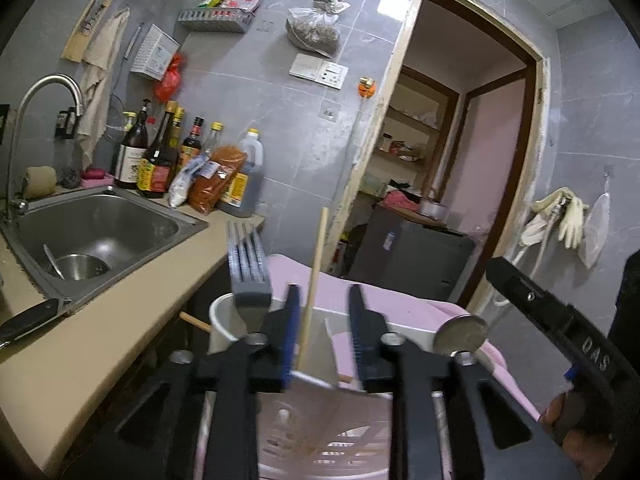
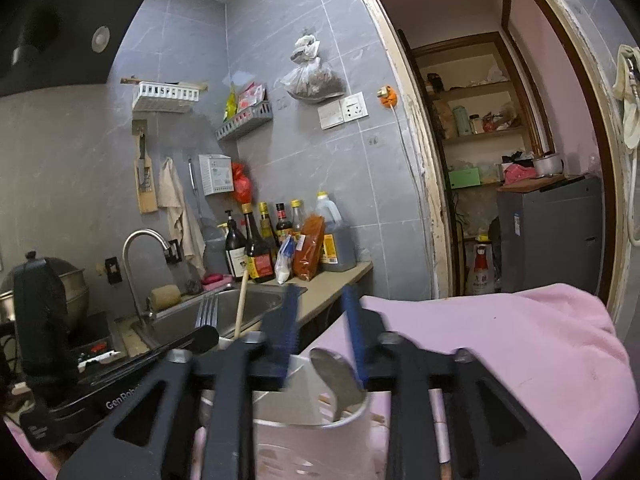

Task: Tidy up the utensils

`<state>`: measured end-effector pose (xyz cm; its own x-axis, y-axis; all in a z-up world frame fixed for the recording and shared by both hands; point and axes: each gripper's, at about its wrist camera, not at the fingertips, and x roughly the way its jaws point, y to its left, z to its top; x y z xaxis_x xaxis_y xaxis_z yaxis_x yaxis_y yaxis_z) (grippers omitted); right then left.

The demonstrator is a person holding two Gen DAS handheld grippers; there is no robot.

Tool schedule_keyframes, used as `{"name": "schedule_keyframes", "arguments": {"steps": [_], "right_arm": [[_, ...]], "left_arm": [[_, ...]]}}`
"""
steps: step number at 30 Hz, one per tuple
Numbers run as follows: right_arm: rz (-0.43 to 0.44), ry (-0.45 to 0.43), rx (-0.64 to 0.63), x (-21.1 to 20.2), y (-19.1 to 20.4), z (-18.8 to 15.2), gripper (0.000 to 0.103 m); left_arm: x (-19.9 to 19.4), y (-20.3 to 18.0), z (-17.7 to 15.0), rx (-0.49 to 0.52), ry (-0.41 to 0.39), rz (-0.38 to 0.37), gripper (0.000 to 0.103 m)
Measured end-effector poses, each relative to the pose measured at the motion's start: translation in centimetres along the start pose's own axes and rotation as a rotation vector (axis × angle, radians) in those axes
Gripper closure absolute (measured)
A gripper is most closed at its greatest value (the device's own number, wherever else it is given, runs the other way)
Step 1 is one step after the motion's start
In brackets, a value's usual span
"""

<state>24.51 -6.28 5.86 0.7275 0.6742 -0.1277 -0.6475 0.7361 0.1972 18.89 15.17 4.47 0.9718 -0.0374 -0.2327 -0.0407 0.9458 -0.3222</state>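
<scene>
From left to right, the fork (image 1: 248, 276), a wooden chopstick (image 1: 314, 280) and the spoon (image 1: 460, 334) already stand in the white utensil holder (image 2: 312, 436) (it sits on a pink cloth (image 2: 500, 340)). The left gripper (image 1: 324, 340) and right gripper (image 2: 320, 332) both have spread fingers pinching nothing; the sorting looks nearly done.
</scene>
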Motion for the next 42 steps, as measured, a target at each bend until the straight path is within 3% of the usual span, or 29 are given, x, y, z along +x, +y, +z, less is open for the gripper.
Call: {"name": "schedule_keyframes", "arguments": {"steps": [5,8,10,14,17,23,28,35,42], "right_arm": [[0.004,0.063,-0.038,-0.6,-3.0,2.6,0.065],[-0.002,0.133,-0.046,0.2,-6.5,3.8,0.058],[0.016,0.203,-0.04,1.5,-8.5,4.1,0.052],[0.095,0.414,0.024,6.1,-13.4,2.9,0.051],[0.166,0.528,0.022,9.1,-14.6,1.2,0.051],[0.354,0.708,-0.104,14.2,-10.6,-2.5,0.061],[0.493,0.828,-0.209,18.5,-6.0,-4.8,0.069],[0.63,0.901,-0.284,20.9,-4.1,-6.3,0.069],[0.687,0.94,-0.369,20.8,-2.9,-7.6,0.069]], "left_arm": [[-0.4,0.1,0.3,-0.013,0.012,-0.024,0.065],[-0.5,-0.1,0.5,-0.005,0.013,-0.027,0.054],[-0.8,-0.5,0.6,0.008,0.007,-0.018,0.046],[-1.2,-2.0,0.7,0.063,0.024,0.01,0.03],[-1.4,-3.1,0.1,0.11,0.046,0.034,0.025],[-0.7,-4.1,-1.2,0.171,0.07,0.103,0.025],[-0.3,-2.9,-0.7,0.129,0.08,0.155,0.025],[-1.7,0.5,0.9,-0.026,0.05,0.164,0.025],[-3.9,1.1,-0.7,-0.051,0.05,0.278,0.025]]}}
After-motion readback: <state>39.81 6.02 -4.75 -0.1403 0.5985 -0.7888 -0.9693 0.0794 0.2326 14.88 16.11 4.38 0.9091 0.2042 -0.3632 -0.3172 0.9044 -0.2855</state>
